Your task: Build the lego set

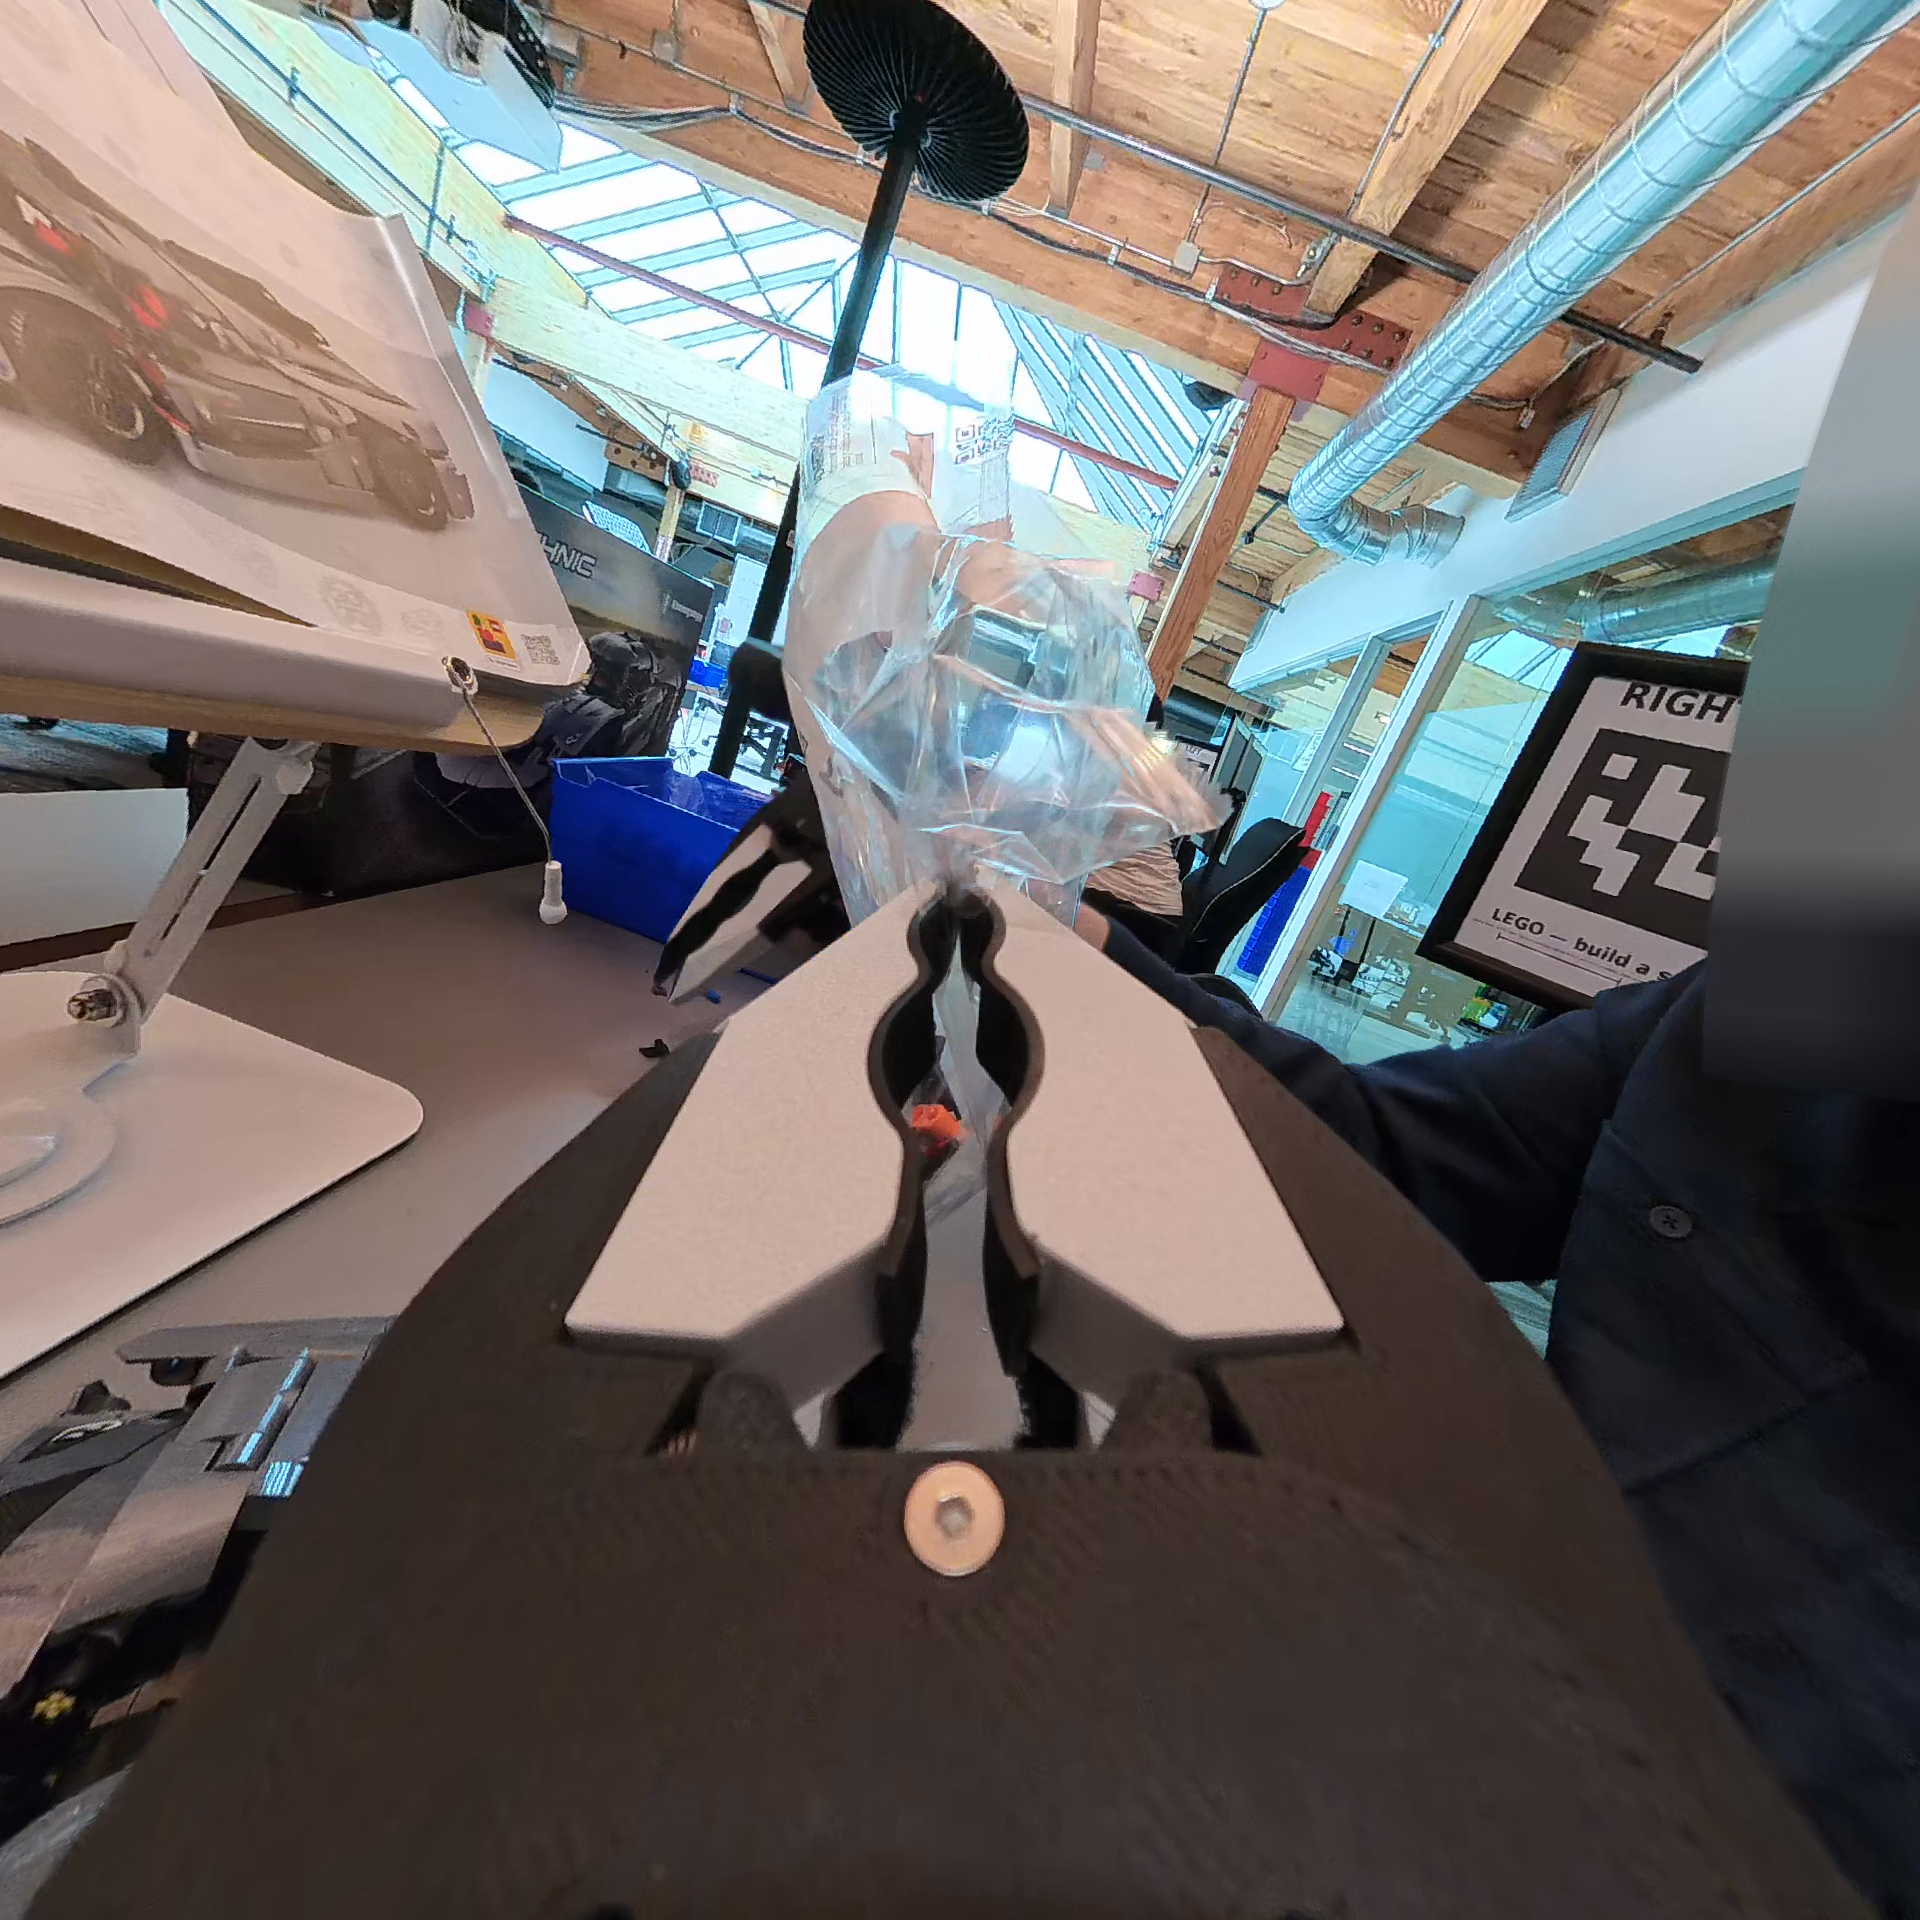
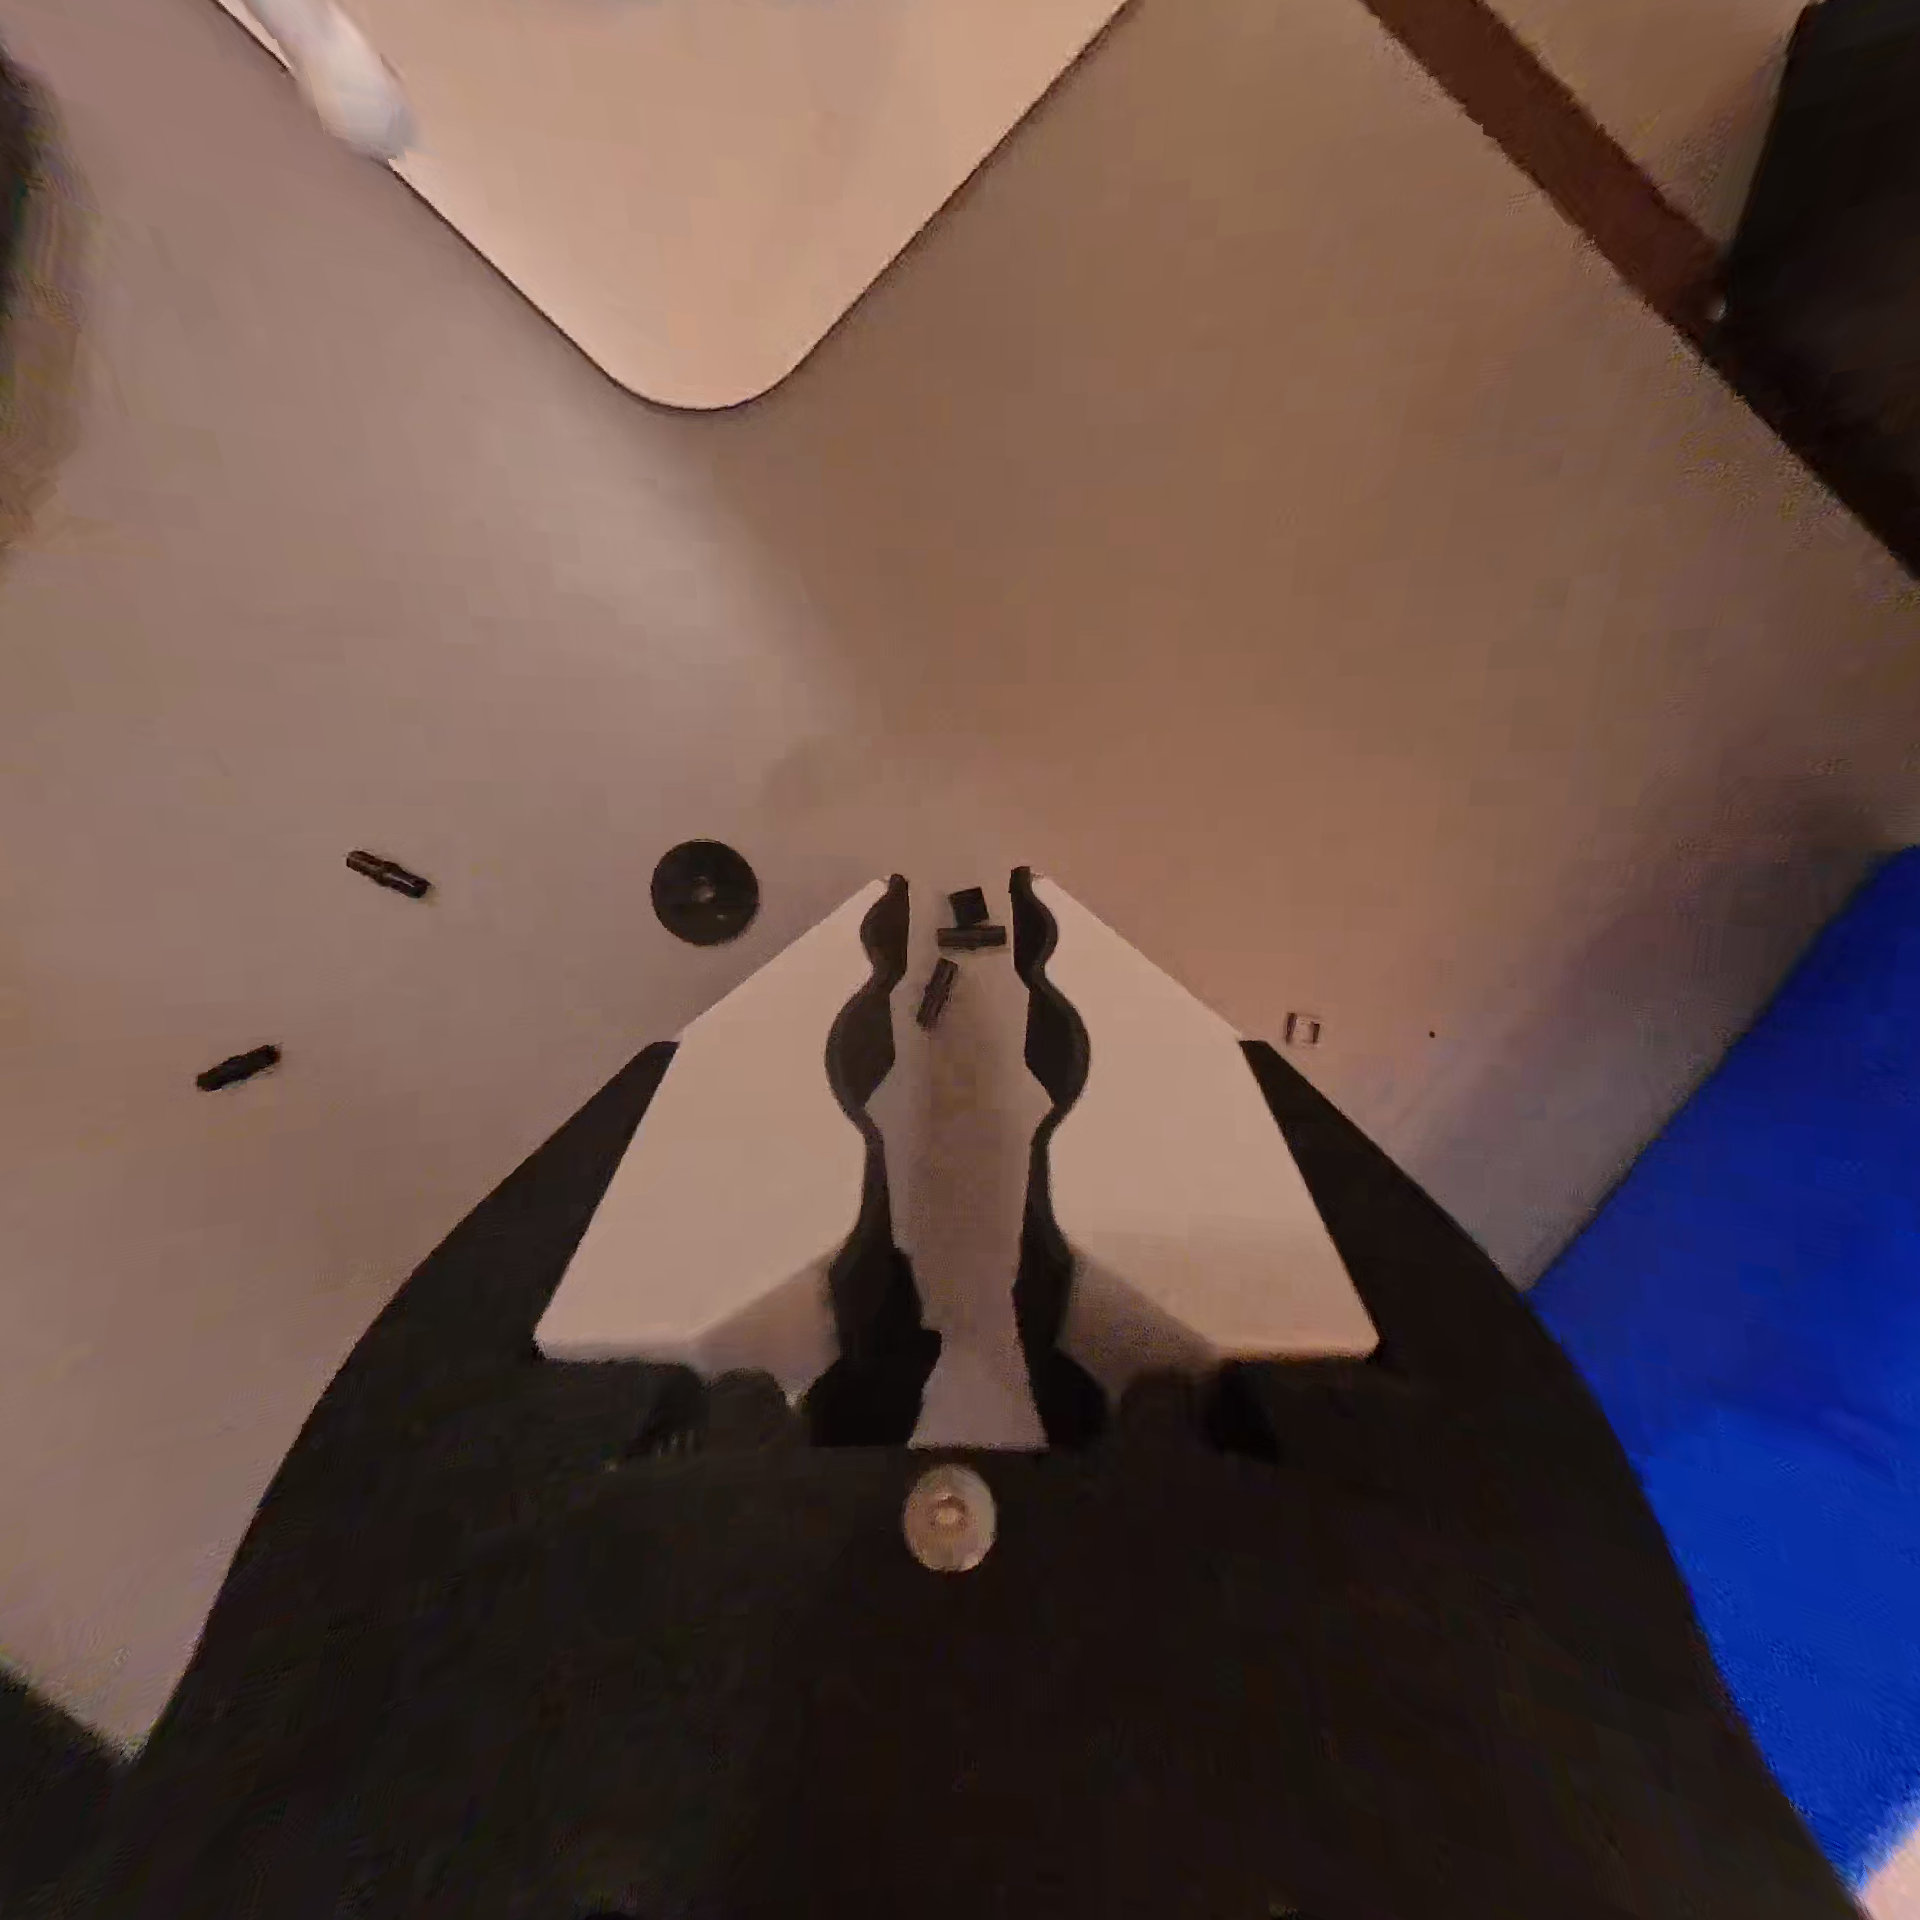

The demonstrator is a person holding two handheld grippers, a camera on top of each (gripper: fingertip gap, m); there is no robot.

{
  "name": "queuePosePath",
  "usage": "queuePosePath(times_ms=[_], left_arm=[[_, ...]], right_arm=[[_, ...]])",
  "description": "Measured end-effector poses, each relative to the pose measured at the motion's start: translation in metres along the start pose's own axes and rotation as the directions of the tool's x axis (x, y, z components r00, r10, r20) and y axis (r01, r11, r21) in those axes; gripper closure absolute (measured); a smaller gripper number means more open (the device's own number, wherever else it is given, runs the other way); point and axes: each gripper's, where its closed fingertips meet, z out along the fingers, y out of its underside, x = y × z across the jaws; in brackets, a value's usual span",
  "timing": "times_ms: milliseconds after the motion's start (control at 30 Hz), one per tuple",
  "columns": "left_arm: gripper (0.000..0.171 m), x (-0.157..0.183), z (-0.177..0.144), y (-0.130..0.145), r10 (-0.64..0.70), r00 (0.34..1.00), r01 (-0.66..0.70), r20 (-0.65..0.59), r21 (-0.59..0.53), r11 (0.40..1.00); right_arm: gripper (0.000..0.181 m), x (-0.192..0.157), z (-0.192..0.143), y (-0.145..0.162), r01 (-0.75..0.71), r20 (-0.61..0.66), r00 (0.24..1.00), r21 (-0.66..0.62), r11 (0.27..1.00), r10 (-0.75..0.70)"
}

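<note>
Left tongs (image 1: 954, 914): clenched on a clear plastic bag (image 1: 966, 665), held up off the desk (image 1: 436, 997), long axis upright; an orange piece (image 1: 932, 1127) shows inside.

Right tongs (image 2: 956, 883): released, pointing down at the desk.

Black pins (image 2: 961, 935): on the desk directly between the right tips, nearer this hand; upper pin lies crosswise, lower one (image 2: 937, 992) roughly lengthwise.

Black disc (image 2: 704, 891): just left of the tips.

Blue bin (image 2: 1766, 1299): right edge.

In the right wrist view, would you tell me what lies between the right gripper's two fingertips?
Between the open right gripper's tips, three small black lego pieces lie on the bare table. The right wrist view shows them.
</note>
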Motion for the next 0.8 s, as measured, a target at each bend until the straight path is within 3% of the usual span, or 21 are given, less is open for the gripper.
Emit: queuePosePath(times_ms=[200,533,667,800], left_arm=[[0.171,0.002,-0.001,-0.002,0.002,1.0,-0.002,-0.006,0.008,1.0],[0.171,0.002,-0.001,-0.002,0.001,1.0,-0.001,-0.007,0.008,1.0],[0.171,0.001,-0.001,-0.002,-0.001,1.0,0.001,-0.006,0.008,1.0],[0.171,0.001,0.001,0.0,-0.004,1.0,0.004,-0.008,0.0,1.0]], right_arm=[[0.166,0.003,0.027,0.018,-0.007,0.026,1.0,-0.089,0.996,0.01],[0.177,0.002,0.018,0.015,-0.009,0.041,0.999,-0.055,0.998,0.011],[0.177,-0.021,-0.04,-0.028,0.0,0.143,0.989,0.17,0.985,-0.025],[0.177,-0.078,-0.153,-0.09,0.014,0.304,0.929,0.543,0.84,-0.212]])
